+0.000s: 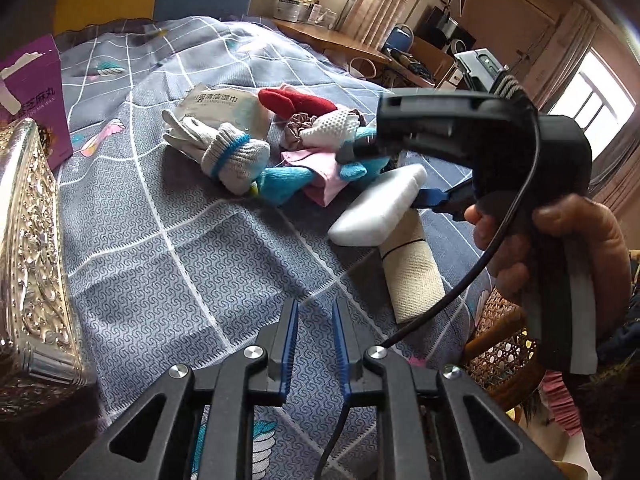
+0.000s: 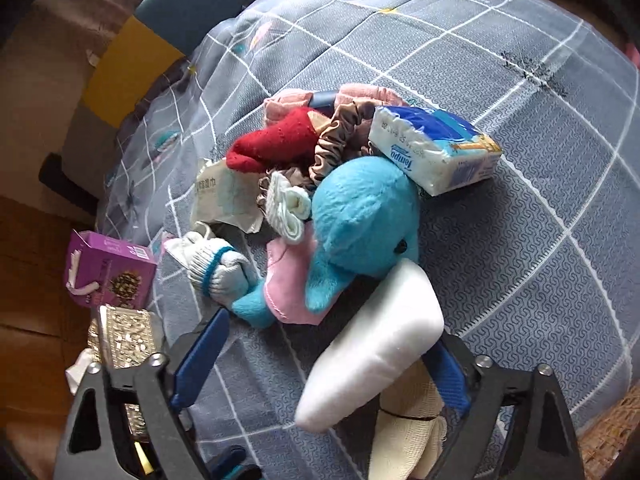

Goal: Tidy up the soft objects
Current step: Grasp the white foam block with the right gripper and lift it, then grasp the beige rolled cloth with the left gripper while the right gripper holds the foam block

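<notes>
- At the far left of our left gripper (image 1: 316, 320) stands an ornate silver metal box (image 1: 32, 248), and behind it an opened purple cardboard carton (image 1: 34, 96); both are well apart from the blue fingertips.
- Our left gripper hangs over the grey quilted bedspread with white grid lines (image 1: 160, 260), its jaws drawn close together with only a narrow gap, and nothing sits between them.
- Ahead and slightly left of that gripper lies a rolled white knitted glove with a blue band (image 1: 228, 152), with a flat white wet-wipe packet (image 1: 224, 104) just behind it.
- Right of the glove we see the heap of soft things: a red knitted sock (image 1: 296, 102), a brown satin scrunchie (image 1: 296, 126), and a bright blue plush toy with a pink felt piece (image 1: 288, 184).
- Further right, a white foam block (image 1: 376, 212) lies across a cream rolled bandage with a black band (image 1: 412, 276).
- Our right gripper (image 2: 324, 364), held in a hand (image 1: 560, 248), stands wide open around the white foam block, one blue finger (image 2: 200, 356) clear to its left, the other finger close against its right side; we cannot tell whether that pad touches, so the block is not gripped.
- Beyond the right gripper, past the plush toy, a blue and white tissue pack (image 2: 436, 148) rests on the heap's right edge.
</notes>
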A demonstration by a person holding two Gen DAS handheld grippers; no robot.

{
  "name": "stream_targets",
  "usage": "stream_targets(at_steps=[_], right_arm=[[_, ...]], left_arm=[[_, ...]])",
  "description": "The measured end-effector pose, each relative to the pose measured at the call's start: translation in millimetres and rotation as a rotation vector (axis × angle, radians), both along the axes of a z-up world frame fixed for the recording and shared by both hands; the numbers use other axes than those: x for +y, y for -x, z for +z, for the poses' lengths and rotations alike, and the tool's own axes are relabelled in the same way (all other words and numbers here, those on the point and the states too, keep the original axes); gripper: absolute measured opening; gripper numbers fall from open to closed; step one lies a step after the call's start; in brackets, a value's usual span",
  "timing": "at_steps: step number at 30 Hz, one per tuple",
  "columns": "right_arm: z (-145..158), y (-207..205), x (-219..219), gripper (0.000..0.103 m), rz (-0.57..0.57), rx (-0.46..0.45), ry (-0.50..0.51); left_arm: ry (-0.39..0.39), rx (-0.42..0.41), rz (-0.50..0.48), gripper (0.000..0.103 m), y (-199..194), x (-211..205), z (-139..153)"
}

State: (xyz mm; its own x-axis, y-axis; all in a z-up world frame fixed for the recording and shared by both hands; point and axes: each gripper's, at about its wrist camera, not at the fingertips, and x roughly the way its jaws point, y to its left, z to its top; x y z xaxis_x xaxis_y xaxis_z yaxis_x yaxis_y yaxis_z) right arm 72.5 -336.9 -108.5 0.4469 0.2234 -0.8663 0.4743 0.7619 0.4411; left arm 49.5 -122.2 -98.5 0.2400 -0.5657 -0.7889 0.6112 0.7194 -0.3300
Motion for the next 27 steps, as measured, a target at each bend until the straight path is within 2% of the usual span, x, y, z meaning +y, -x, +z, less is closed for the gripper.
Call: stream_targets(at_steps=[2,4,8,11,13,17,19,23,27], right_arm=[[-1,0,2,0.054,0.015,0.024,0.046],[1,3,1,0.043,0.030,0.032,0.061],[16,15,-1,0.027,0.059,-0.016,0.100],[37,31,-5,0.021,0.076,-0.073,0.105],[57,44,-13,0.021,0.070,-0.140,0.097],[106,70,-26,0.021,0.031,-0.272,0.255],[123,80,-33,0.021,0.021,-0.322,0.279],[139,90,-38,0.021,0.009,-0.371,0.308],[134,92,-41,0.021,0.001,-0.374,0.302]], left_arm=[[0.003,-0.002,-0.001,0.016,1,0,1],[0.009,-0.007,-0.011,0.016,3,0,3],[0.012,0.002,-0.030,0.018,1,-8,4],[0.013,0.003,-0.060,0.023,0,-21,7],[0.012,0.010,-0.084,0.028,0,-35,9],[-0.001,0.024,-0.152,0.038,3,-71,9],[-0.014,0.046,-0.185,0.042,5,-88,5],[-0.048,0.083,-0.230,0.055,6,-122,-8],[-0.115,0.080,-0.219,0.056,4,-141,-22]])
